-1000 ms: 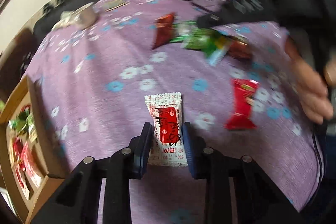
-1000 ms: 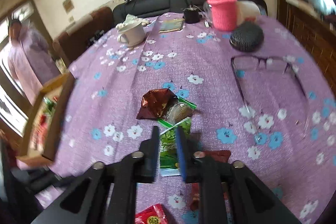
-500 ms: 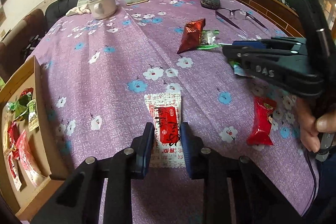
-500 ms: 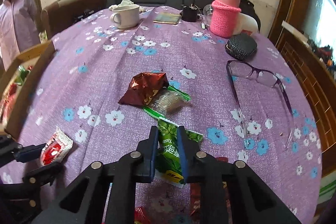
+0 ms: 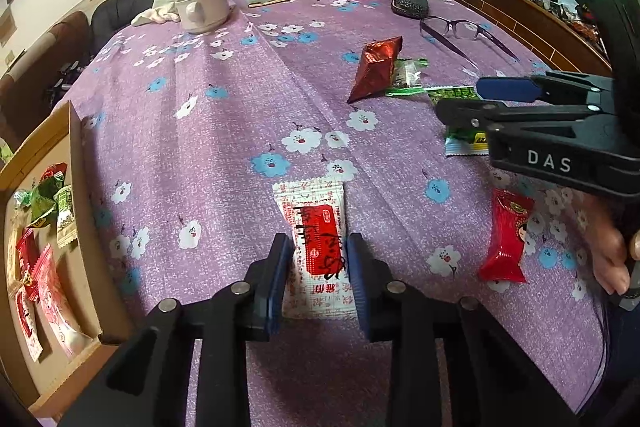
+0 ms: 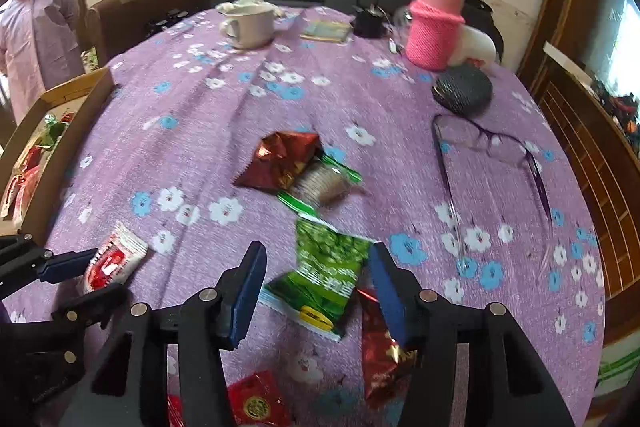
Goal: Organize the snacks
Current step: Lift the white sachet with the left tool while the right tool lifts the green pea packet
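Left gripper (image 5: pixel 316 279) fingers clamped on white-and-red snack packet (image 5: pixel 316 227) on purple-clothed surface (image 5: pixel 224 115), right gripper (image 6: pixel 316 287) fingers just opened, apart around green snack packet (image 6: pixel 324 275), cardboard box (image 5: pixel 76 211) of snacks at left edge.

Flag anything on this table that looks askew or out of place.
The green pea snack packet lies crooked between the open right claw, whose jaws have just been opening; one corner overlaps a dark red foil packet. Purple-framed glasses sit unfolded among the snacks.
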`<state>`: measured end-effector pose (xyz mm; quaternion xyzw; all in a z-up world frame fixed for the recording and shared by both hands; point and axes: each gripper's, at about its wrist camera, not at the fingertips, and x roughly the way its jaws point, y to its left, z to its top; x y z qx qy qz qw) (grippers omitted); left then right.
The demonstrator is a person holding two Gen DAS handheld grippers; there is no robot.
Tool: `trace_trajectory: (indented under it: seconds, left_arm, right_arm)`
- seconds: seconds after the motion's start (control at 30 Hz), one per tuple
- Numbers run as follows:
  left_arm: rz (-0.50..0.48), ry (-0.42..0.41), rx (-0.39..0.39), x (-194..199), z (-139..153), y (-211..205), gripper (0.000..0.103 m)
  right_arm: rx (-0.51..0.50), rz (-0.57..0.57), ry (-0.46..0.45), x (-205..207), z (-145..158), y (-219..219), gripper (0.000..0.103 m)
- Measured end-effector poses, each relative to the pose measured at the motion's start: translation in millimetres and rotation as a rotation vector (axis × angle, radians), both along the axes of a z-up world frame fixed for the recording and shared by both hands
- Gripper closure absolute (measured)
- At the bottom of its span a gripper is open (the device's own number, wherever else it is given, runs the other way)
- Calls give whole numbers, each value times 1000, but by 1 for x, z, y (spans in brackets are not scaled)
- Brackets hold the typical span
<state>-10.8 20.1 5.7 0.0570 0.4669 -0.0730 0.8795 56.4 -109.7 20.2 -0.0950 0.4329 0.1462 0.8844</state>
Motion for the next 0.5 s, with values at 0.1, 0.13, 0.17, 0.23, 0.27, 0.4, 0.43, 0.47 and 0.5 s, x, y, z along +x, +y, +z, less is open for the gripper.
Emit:
trace_trajectory:
  seconds: [0.1,0.13,0.17,0.23,0.27,0.4,0.43,0.47,0.5]
  left_arm:
    - [1,-6,7,0,0,-1,75]
    - [3,-10,6,1,0,-1,75]
    - [8,-13,3,1,0,0,76]
    - [11,-16,-5,2,0,1,78]
    - [14,-17,-11,2,0,2,79]
    - [30,-16,-40,3,2,7,80]
    - [34,-15,-46,3,2,8,80]
    - [38,-16,-51,3,3,9,81]
    - [42,-19,-62,3,4,11,81]
  right_arm:
    - [10,-30,61,7,-9,-8,50]
    - [24,-36,66,8,-10,-9,56]
    - [40,-38,72,9,-10,-11,66]
    - [47,-37,73,7,-10,-10,67]
    - [51,-38,69,7,-9,-10,68]
    - [97,-22,30,3,0,-9,69]
    - [110,-15,19,2,2,-9,69]
    - [122,-8,11,1,4,-8,69]
    - [130,-5,7,0,5,-7,69]
